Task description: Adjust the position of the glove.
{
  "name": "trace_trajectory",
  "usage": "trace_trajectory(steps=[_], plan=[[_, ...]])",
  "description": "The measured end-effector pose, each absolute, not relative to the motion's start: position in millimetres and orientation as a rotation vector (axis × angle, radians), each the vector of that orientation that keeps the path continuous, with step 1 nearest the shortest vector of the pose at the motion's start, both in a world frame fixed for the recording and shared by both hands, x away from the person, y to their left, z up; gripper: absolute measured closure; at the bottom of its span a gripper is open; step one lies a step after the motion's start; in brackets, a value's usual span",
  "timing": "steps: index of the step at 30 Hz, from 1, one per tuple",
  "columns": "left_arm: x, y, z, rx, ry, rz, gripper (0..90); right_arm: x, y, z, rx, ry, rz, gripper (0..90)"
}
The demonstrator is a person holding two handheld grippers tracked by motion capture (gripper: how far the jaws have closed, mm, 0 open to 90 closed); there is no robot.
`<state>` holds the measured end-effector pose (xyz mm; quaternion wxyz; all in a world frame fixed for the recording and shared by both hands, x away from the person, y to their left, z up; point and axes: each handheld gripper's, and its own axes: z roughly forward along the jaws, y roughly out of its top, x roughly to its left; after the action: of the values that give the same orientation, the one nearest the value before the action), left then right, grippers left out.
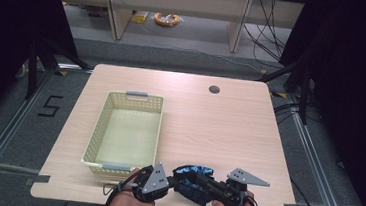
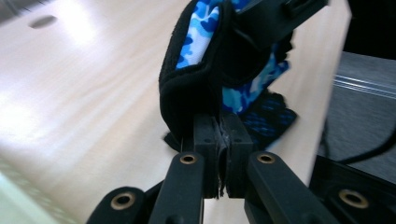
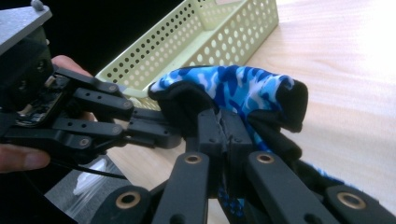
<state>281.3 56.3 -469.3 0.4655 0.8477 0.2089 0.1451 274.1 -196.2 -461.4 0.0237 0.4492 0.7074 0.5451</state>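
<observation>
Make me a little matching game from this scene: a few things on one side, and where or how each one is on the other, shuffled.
Things:
1. glove
2. basket
3. left hand-held gripper
4. round hole

Descriptions:
A. pale yellow, perforated, nothing inside
B. in the tabletop, near the far edge
C. blue camouflage and black, held at the table's near edge
D. jaws pinched on the black cuff

Pairs: 1-C, 2-A, 3-D, 4-B. The right hand-held gripper is clamped on the glove too.

surface: light wood table | on it: pale yellow perforated basket, left side
</observation>
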Motion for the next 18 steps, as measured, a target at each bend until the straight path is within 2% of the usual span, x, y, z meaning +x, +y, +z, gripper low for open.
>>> trace_trajectory(steps=[13, 18], plan=[[280.5, 55.1, -480.6, 2.147, 0.516, 0.189, 86.5, 249.6, -204.0, -483.8, 1.55, 2.196, 1.669, 88.9], [291.5, 51.9, -493.5, 2.154, 0.575, 0.158, 86.2, 262.9, -206.9, -501.7, 1.612, 2.213, 1.592, 88.8]])
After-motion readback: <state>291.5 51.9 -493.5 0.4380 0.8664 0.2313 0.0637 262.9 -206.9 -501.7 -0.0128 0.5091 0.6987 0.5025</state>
